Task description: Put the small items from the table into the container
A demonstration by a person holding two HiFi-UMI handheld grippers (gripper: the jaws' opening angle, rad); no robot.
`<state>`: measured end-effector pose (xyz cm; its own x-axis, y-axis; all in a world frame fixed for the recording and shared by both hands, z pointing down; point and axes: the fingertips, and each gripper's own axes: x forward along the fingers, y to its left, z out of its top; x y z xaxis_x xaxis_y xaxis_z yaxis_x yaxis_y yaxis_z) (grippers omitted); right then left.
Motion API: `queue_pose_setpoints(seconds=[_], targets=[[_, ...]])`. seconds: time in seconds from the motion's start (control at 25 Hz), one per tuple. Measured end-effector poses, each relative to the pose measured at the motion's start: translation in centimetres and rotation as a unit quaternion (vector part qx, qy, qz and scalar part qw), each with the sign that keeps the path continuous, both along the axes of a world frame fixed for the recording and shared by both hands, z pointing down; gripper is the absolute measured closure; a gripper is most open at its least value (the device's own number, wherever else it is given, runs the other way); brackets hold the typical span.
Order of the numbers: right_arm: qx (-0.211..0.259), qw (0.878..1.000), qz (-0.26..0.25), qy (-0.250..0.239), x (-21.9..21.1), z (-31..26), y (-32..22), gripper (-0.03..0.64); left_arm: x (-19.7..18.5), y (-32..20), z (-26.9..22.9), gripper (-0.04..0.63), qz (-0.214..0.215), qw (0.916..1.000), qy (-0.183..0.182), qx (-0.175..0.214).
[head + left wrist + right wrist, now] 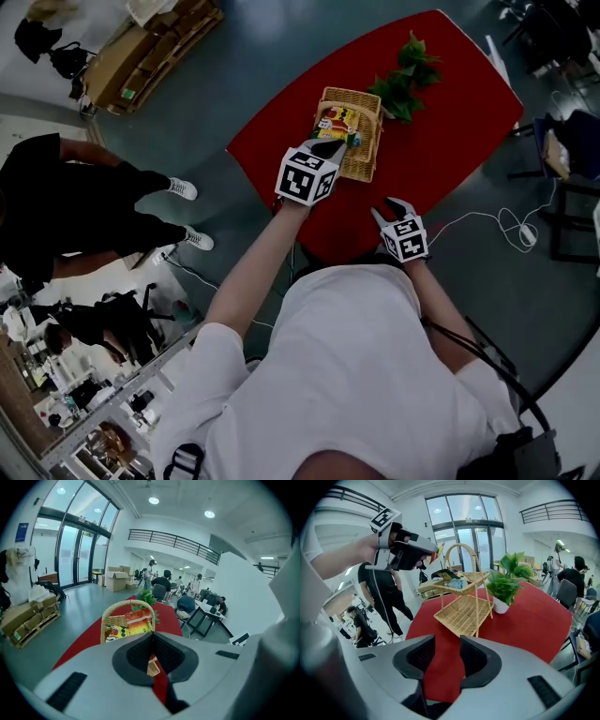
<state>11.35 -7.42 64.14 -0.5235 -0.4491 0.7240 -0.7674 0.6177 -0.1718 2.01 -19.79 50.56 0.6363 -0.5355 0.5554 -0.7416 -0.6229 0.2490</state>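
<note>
A two-tier wicker basket (361,157) (461,613) with a hoop handle (112,611) stands on the red table (450,131). My left gripper (330,146) (152,637) (430,551) is raised level with the handle's top. It is shut on the corner of a yellow and orange snack packet (129,624) (337,122), which hangs over the basket's near end. From the right gripper view the packet (436,550) is only an orange sliver at the tips. Other packets (454,582) lie in the top tier. My right gripper (398,208) (447,641) is open and empty above the table's near edge.
A potted green plant (405,75) (506,583) stands just beyond the basket. A person in black (75,206) stands on the floor to the left. Cardboard boxes on pallets (150,47) lie at the far left. A white cable (506,225) trails on the floor at the right.
</note>
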Motion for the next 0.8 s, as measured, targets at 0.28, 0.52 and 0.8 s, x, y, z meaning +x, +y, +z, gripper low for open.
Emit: queue_pose_setpoints(seconds=[0.28,0.52,0.8], targets=[[-0.001,1.000,0.022,0.005,2.0,-0.3,-1.3,0.443,1.3,-1.9,1.6,0.584,0.004,0.9997,0.003,-0.022],[-0.004,1.000,0.024,0.006,2.1,-0.1,-2.2,0.443,1.3,-3.1,2.1,0.584,0.000,0.9997,0.003,-0.023],[-0.004,1.000,0.028,0.011,2.6,0.0,-3.1,0.443,1.4,-4.1,2.7,0.584,-0.005,0.9996,0.011,-0.026]])
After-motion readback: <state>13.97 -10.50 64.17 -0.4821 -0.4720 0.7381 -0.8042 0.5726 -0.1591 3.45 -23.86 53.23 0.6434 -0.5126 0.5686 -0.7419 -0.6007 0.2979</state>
